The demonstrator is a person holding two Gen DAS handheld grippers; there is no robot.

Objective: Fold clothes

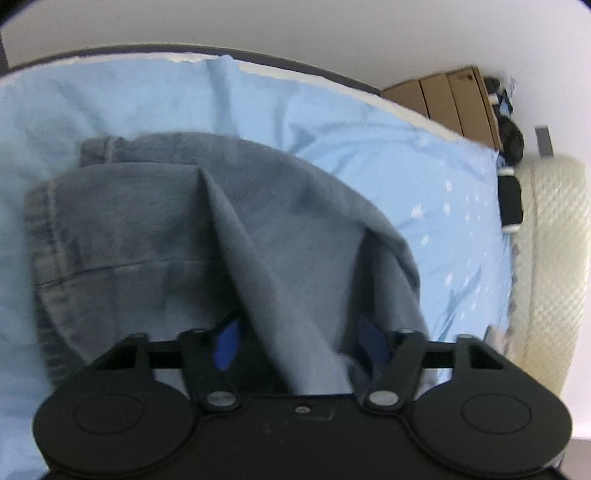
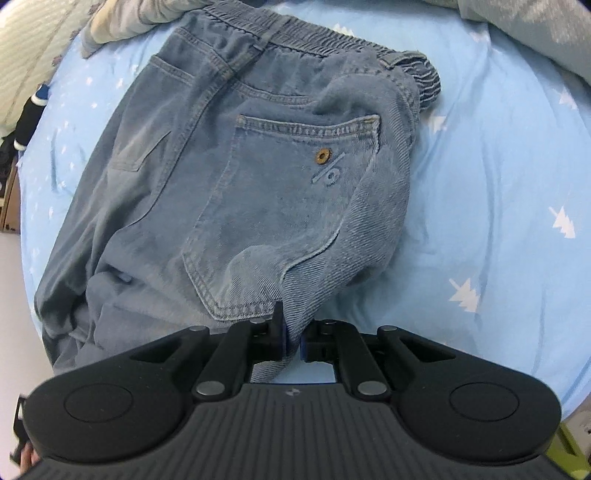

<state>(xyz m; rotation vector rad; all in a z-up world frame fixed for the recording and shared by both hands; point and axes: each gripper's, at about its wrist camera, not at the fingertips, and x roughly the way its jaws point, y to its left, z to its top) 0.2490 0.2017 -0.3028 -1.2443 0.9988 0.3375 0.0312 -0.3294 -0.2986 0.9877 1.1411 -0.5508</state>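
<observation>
A pair of blue denim jeans (image 2: 258, 177) lies on the light blue bedsheet (image 2: 498, 184), back pockets up, waistband at the far end. My right gripper (image 2: 293, 341) is shut on a pinched fold of the jeans just below the right back pocket. In the left wrist view the jeans (image 1: 166, 229) look grey-blue, and a raised ridge of the fabric runs between the spread fingers of my left gripper (image 1: 301, 343), which is open around it. Cloth hides the left fingertips.
The bedsheet (image 1: 351, 147) covers a bed. Cardboard boxes (image 1: 450, 99) and dark clothing (image 1: 509, 184) lie beyond its right edge, next to a cream quilted pillow (image 1: 550, 240). Another grey garment (image 2: 535, 33) lies at the far right, a quilt (image 2: 122, 18) at the far left.
</observation>
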